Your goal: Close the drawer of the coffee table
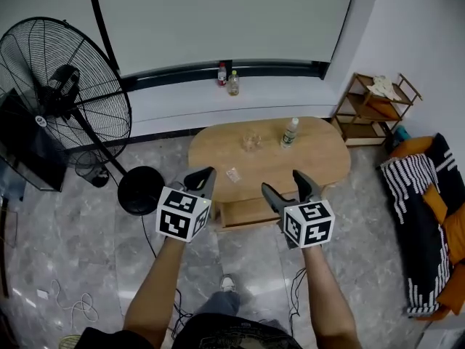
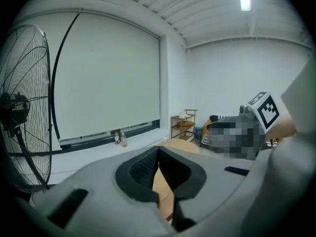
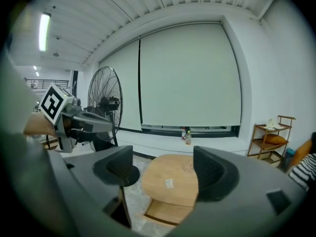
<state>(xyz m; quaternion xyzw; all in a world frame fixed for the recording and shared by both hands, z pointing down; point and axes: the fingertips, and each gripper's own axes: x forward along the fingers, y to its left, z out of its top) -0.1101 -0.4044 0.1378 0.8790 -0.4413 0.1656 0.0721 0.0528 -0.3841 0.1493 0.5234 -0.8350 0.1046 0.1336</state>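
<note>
The oval wooden coffee table (image 1: pixel 320 151) stands ahead of me on the grey floor. Its drawer (image 1: pixel 251 211) is pulled out on the near side, toward me. My left gripper (image 1: pixel 205 173) hovers over the table's near left edge, its jaws shut with nothing between them. My right gripper (image 1: pixel 282 181) hangs above the drawer's right part with its jaws wide open and empty. In the right gripper view the table (image 3: pixel 170 174) and the open drawer (image 3: pixel 165 211) show between the jaws of the right gripper (image 3: pixel 163 157). The left gripper view shows the left gripper (image 2: pixel 158 149) with wood beyond its tips.
On the tabletop are a bottle (image 1: pixel 290 132), a glass (image 1: pixel 251 141) and a small packet (image 1: pixel 233 174). A big standing fan (image 1: pixel 62 86) with its round base (image 1: pixel 140 190) is at the left. A wooden shelf (image 1: pixel 374 107) and a couch with a striped blanket (image 1: pixel 418 217) are at the right.
</note>
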